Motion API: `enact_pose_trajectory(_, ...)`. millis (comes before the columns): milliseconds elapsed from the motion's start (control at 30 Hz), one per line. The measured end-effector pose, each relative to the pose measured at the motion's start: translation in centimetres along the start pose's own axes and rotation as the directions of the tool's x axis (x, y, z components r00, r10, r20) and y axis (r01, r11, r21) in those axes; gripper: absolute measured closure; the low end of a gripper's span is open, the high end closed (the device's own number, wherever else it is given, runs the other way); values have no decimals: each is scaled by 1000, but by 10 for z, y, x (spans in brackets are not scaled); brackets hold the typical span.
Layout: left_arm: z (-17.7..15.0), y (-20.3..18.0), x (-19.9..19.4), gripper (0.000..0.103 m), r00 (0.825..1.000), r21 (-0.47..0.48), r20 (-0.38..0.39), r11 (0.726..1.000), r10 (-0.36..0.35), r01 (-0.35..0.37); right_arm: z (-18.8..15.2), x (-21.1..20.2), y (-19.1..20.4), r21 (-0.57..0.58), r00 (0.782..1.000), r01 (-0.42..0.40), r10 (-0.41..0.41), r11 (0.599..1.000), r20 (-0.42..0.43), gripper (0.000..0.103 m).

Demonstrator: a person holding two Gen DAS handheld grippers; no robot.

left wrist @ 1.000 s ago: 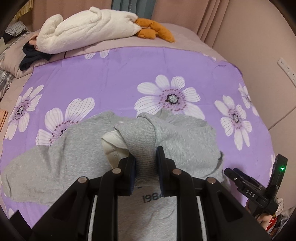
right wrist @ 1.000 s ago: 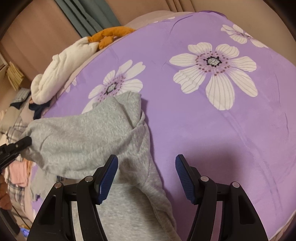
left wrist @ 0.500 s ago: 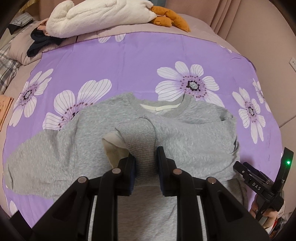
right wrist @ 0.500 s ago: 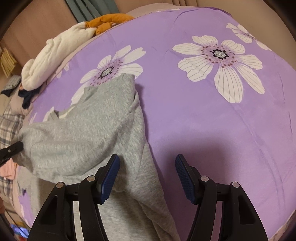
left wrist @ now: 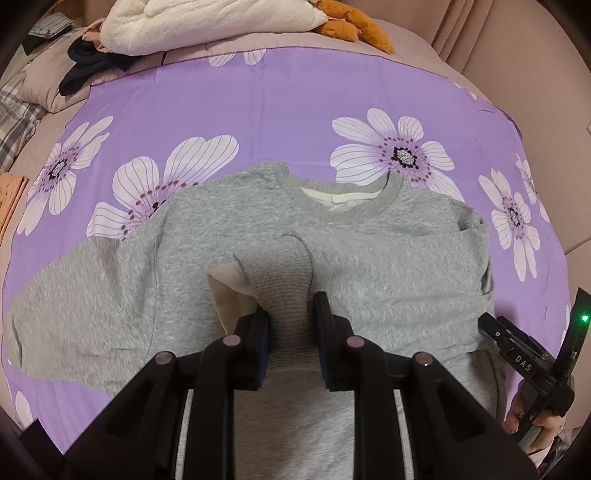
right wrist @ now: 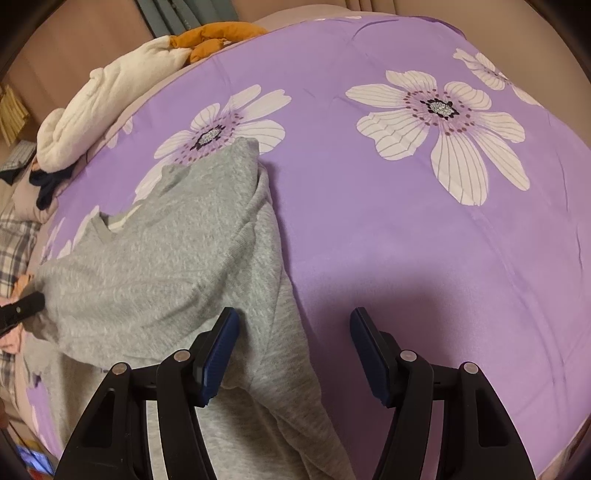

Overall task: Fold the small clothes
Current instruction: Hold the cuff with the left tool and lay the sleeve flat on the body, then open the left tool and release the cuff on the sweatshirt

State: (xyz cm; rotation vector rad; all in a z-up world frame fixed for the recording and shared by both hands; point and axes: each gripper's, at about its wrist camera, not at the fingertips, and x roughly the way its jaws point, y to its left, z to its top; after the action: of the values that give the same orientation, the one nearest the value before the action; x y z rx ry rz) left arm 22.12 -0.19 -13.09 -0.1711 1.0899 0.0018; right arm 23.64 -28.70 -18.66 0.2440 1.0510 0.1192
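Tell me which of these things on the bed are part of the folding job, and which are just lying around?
Part of the job:
- grey sweatshirt
- its ribbed cuff, pinched in the left claw
- right claw, open

Just lying about:
- white fluffy blanket
- orange plush toy
- dark garment
- purple flowered sheet

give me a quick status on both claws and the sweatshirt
Left claw shut on ribbed grey cuff. Right claw open, holding nothing. Grey fleece sweatshirt lying on purple flowered sheet, sleeve partly folded in.

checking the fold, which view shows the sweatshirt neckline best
The left wrist view: the sweatshirt's neckline faces the camera, ribbed collar and white inner label visible. The right wrist view catches only a sliver of the collar at the left, seen edge-on.
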Motion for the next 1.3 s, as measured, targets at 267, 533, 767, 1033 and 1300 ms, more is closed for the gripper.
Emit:
enact_pose_trajectory(267, -4, 3, 8, 80, 1000, 3, -11, 1000, 16, -16, 1, 0, -1, -1, 1000, 3, -3, 1000, -8, 38)
enact_pose_trajectory(533, -10, 7, 19, 79, 999, 0, -26, 1000, 26, -26, 2, 2, 2, -8, 1000, 16, -17, 1000, -10, 38)
enact_pose_trajectory(767, -17, 14, 30, 77, 999, -21, -45, 999, 24, -25, 2, 3, 2, -12, 1000, 20, -20, 1000, -13, 39)
enact_pose_trajectory(1033, -22, 19, 40, 72, 998, -39, -63, 999, 21, -24, 3, 4, 1, -13, 1000, 21, -21, 1000, -13, 38)
enact_pose_trajectory(1300, -30, 25, 52, 61, 997, -51, -64, 998, 32, -35, 3, 5, 2, -15, 1000, 27, -27, 1000, -14, 38)
